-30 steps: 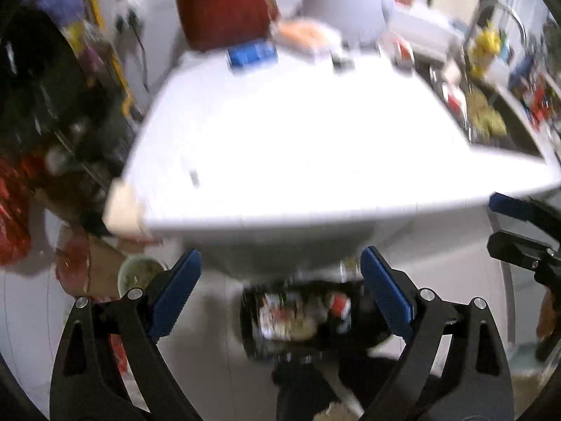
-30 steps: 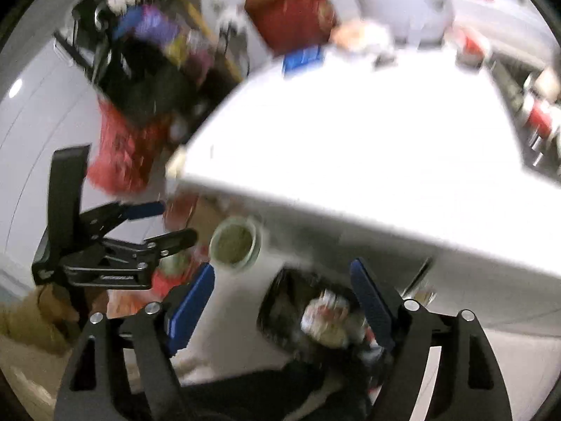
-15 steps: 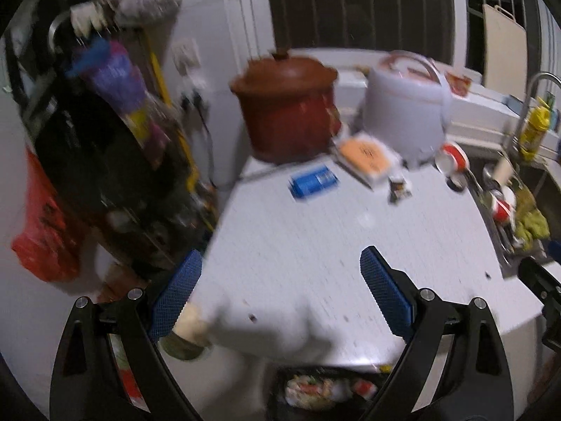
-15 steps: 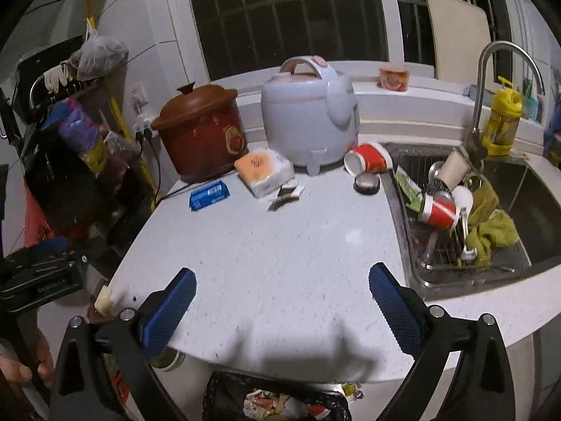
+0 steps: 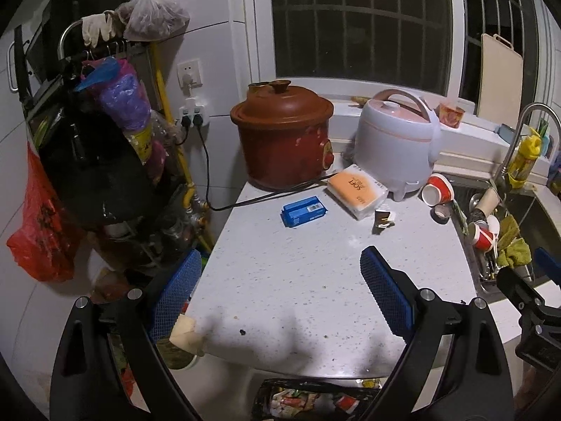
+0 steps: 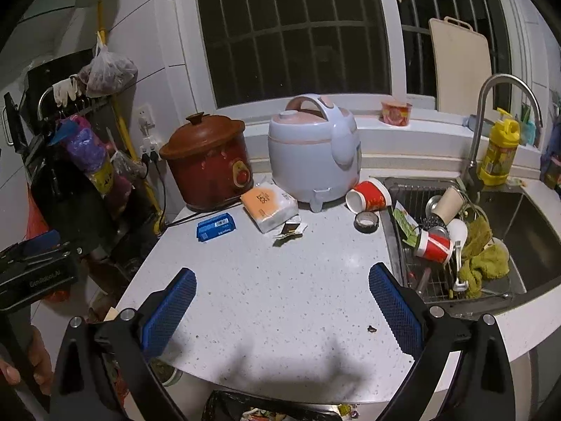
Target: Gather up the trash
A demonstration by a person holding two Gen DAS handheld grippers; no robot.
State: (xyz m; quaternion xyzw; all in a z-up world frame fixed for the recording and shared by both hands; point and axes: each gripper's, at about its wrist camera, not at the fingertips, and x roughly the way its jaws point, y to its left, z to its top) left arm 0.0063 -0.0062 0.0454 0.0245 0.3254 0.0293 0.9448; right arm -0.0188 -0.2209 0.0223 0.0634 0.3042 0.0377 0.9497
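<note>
Trash on the desk [image 6: 280,298] is the subject: a torn dark wrapper [image 6: 291,229] lies at centre frame in the right wrist view, just below the orange-and-white tissue pack [image 6: 268,207]; a tipped red paper cup [image 6: 368,196] rests to its right, beside the pale rice cooker [image 6: 315,154]; a small round lid-like object [image 6: 366,221] sits just below that cup. A blue packet [image 6: 215,226] lies left of centre, near the brown clay pot [image 6: 208,161]; whether it counts as trash cannot be told. More paper cups, among them a second red cup [image 6: 433,244], lie in the sink rack [image 6: 420,280] at right, with a green cloth.

At the bottom edge of both views a dark bin [image 5: 315,400] below the desk rim already holds crumpled wrappers, so part of the collecting appears done. The items listed above remain uncollected.

The right hand-held gripper [image 6: 280,310] has just been opening and now stands at full spread, nothing between its blue pads. The left hand-held gripper [image 5: 277,293] is likewise spread wide and empty. Both hover over the near, bare part of the desk, well apart from the remaining litter in the upper half of the frame. The task is judged partway through, with a fresh pick-up due.
</note>
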